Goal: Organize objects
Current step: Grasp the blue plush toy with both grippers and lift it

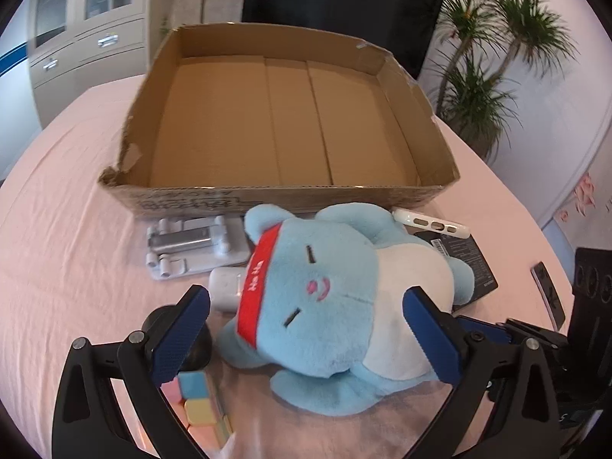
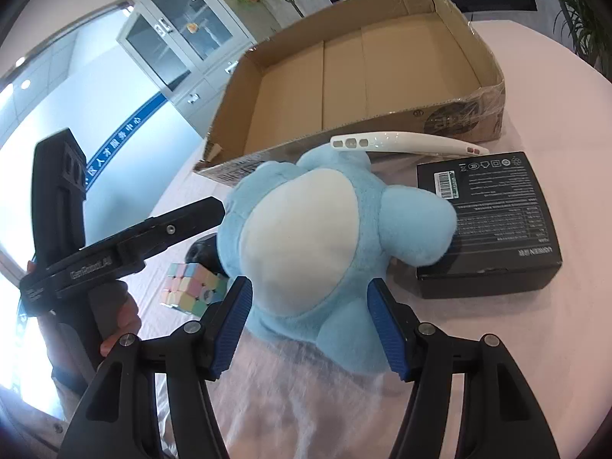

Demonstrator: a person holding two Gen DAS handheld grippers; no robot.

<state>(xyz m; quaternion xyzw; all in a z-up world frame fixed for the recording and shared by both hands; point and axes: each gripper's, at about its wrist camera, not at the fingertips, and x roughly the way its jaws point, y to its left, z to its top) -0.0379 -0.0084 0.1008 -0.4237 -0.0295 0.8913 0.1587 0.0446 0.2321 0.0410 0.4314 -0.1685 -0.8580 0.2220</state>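
A blue plush toy (image 1: 329, 306) with a red headband and white belly lies on the pink table in front of an empty open cardboard box (image 1: 275, 122). My left gripper (image 1: 306, 336) is open, with one finger on each side of the toy's head. My right gripper (image 2: 310, 325) is open around the toy's lower body (image 2: 306, 252); its pads sit beside the toy. The box also shows in the right wrist view (image 2: 382, 72).
A black box (image 2: 493, 222) and a white phone case (image 2: 405, 141) lie right of the toy. A pastel puzzle cube (image 2: 191, 287), a white earbud case (image 1: 225, 287), a grey stand (image 1: 195, 246) and a dark round object (image 1: 199, 344) lie left. A remote (image 1: 547, 290) lies far right.
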